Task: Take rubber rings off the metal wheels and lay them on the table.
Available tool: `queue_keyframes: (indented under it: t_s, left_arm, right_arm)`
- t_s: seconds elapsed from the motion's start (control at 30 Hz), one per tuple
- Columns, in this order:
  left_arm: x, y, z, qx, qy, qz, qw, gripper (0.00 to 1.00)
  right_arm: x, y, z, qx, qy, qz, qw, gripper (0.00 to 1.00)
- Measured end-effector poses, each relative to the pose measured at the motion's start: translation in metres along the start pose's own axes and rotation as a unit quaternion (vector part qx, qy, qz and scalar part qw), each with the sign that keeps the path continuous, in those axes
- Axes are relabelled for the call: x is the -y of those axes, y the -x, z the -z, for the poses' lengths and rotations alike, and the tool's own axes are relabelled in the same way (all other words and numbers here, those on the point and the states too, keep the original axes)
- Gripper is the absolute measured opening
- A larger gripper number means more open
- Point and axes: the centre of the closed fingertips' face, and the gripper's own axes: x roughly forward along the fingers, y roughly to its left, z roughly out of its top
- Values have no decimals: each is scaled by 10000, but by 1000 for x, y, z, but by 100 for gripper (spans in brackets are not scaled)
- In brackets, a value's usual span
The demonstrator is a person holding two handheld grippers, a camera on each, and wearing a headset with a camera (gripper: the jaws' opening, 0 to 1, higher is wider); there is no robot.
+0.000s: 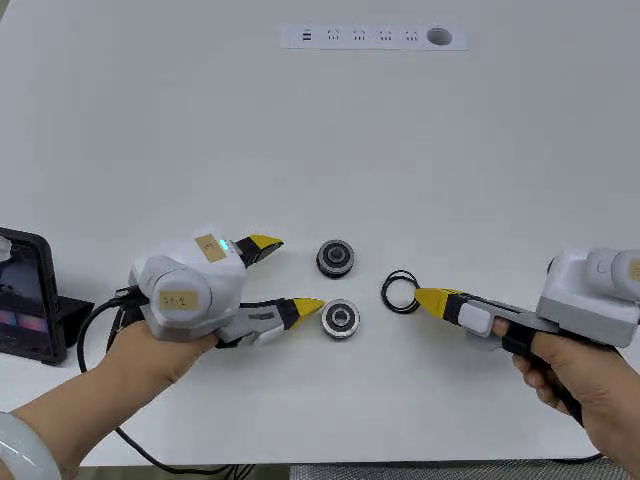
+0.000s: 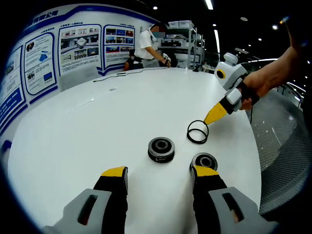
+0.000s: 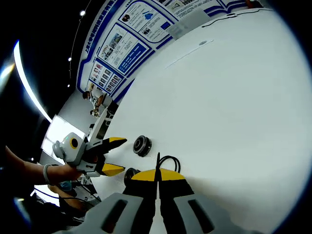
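Two metal wheels lie on the white table (image 1: 400,150): the far wheel (image 1: 336,257) (image 2: 161,148) (image 3: 142,145) has a dark rim, the near wheel (image 1: 340,319) (image 2: 204,161) (image 3: 130,175) looks more silver. My left gripper (image 1: 287,273) (image 2: 160,171) (image 3: 114,155) is open just left of both, its near tip beside the near wheel. Thin black rubber rings (image 1: 400,292) (image 2: 197,131) (image 3: 169,162) lie overlapped to the right of the wheels. My right gripper (image 1: 428,298) (image 2: 213,116) (image 3: 157,174) is shut, pinching the edge of a ring.
A white power strip (image 1: 372,37) lies at the far edge of the table. A dark screen device (image 1: 25,295) stands at the left edge, and a black cable (image 1: 100,330) trails from the left gripper. The table's front edge runs just below both hands.
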Motion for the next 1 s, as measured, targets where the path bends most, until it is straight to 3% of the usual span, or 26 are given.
queue_keyframes:
  t_s: [0.33,0.6,0.8,1.0]
  left_arm:
    - [1,-2,-2,1,-12,27,10000,53]
    - [1,-3,-5,31,-17,33,10000,52]
    - [3,-4,-9,97,6,59,9999,45]
    - [4,-8,-19,179,45,98,9998,35]
  right_arm:
    - [11,2,6,-328,755,291,9962,8]
    - [15,7,-4,-223,925,386,9947,10]
    - [9,-1,-17,-118,870,247,9958,11]
    - [-11,-19,-24,-102,874,4,9961,11]
